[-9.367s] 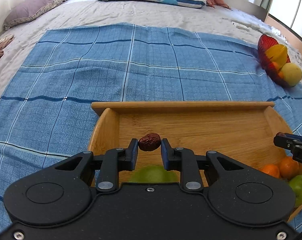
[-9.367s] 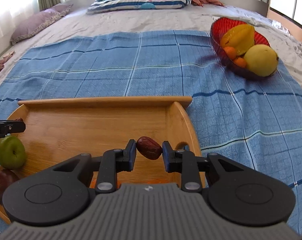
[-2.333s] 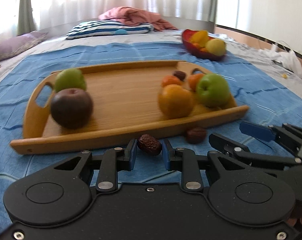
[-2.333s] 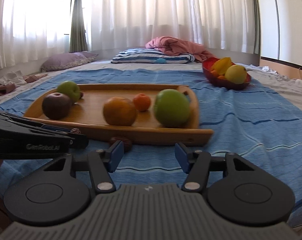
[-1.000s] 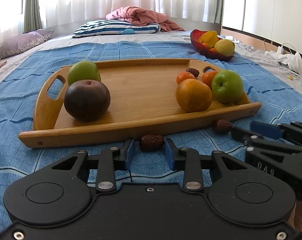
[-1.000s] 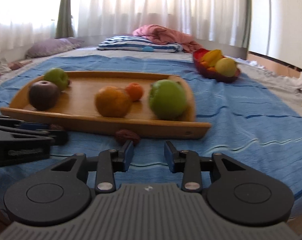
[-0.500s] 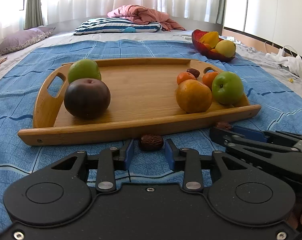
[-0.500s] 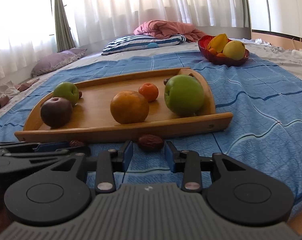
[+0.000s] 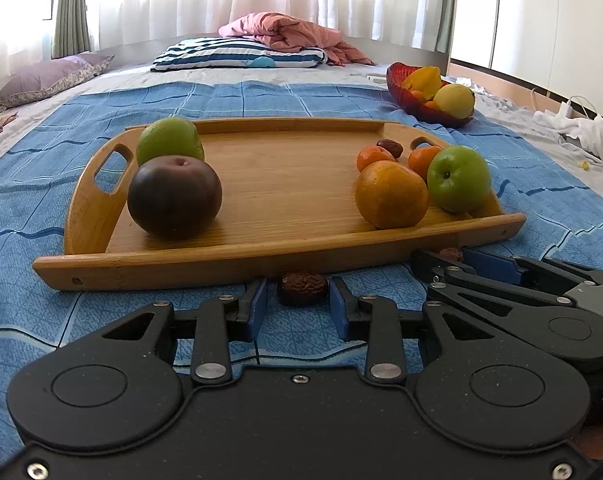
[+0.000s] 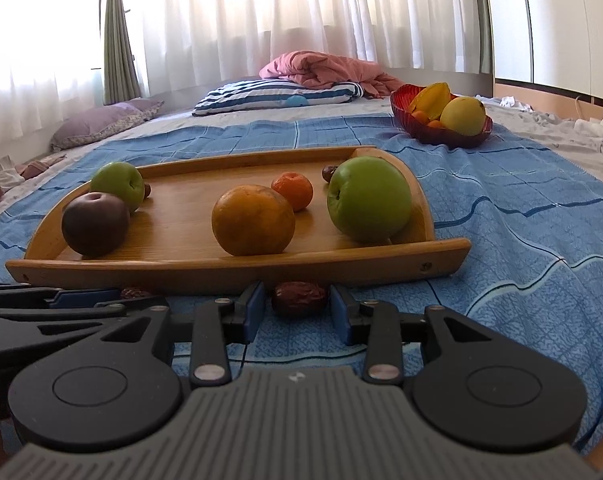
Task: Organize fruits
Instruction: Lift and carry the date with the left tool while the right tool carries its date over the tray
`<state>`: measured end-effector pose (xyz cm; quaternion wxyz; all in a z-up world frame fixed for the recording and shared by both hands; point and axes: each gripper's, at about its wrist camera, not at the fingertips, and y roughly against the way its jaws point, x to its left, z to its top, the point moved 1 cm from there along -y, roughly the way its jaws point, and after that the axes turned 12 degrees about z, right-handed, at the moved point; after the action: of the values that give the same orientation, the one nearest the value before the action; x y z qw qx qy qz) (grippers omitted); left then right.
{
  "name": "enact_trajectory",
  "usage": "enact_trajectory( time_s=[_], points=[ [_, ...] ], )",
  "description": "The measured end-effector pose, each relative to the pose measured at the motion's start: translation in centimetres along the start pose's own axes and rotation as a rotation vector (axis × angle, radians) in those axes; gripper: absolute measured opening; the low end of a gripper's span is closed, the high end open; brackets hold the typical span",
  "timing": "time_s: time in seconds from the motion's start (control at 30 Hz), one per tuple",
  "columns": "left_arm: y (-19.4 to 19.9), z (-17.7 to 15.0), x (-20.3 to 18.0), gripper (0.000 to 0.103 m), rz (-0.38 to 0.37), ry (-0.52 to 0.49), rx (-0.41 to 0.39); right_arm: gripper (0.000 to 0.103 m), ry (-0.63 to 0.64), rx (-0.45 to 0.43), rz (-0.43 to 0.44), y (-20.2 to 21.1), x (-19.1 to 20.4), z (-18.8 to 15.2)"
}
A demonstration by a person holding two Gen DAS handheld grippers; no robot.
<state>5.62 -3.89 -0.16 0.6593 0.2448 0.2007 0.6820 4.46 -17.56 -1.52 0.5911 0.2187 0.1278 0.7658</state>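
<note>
A wooden tray lies on the blue cloth and holds two green apples, a dark plum, an orange, small tangerines and a date. My left gripper is open, with a brown date on the cloth between its fingers, just in front of the tray. My right gripper is open too, around a second date on the cloth. That date shows in the left wrist view between the right gripper's fingers.
A red bowl with yellow and orange fruit stands at the far right of the cloth. Pillows and a pink blanket lie at the back. White clutter lies on the right beyond the blue cloth.
Both grippers, which held dates over the tray earlier, have let them go on the cloth in front of it. In the last second both stay low with the jaws spread around the dates.
</note>
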Motion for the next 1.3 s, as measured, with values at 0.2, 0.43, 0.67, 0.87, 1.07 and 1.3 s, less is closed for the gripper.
enact_trajectory(
  time_s=[0.2, 0.43, 0.67, 0.87, 1.07, 1.3],
  points=[
    [0.1, 0.0, 0.0, 0.031, 0.002, -0.002, -0.007, 0.054, 0.026, -0.01, -0.001, 0.0, 0.2, -0.4],
    [0.3, 0.1, -0.4, 0.026, 0.018, -0.02, -0.02, 0.036, 0.05, -0.015, 0.006, 0.1, 0.7, -0.5],
    [1.1, 0.4, -0.2, 0.026, 0.005, -0.008, -0.026, 0.035, 0.043, -0.025, 0.02, 0.7, 0.8, -0.1],
    [2.1, 0.9, 0.1, 0.026, -0.009, 0.006, -0.045, 0.035, 0.056, -0.046, 0.021, 1.6, 1.0, 0.5],
    [2.5, 1.9, 0.2, 0.026, -0.004, -0.005, -0.063, 0.035, 0.068, -0.066, 0.015, 2.4, 1.3, 1.3],
    [3.1, 3.1, 0.2, 0.026, -0.015, -0.007, -0.079, 0.035, 0.077, -0.09, 0.02, 2.9, 1.2, 2.4]
  ],
)
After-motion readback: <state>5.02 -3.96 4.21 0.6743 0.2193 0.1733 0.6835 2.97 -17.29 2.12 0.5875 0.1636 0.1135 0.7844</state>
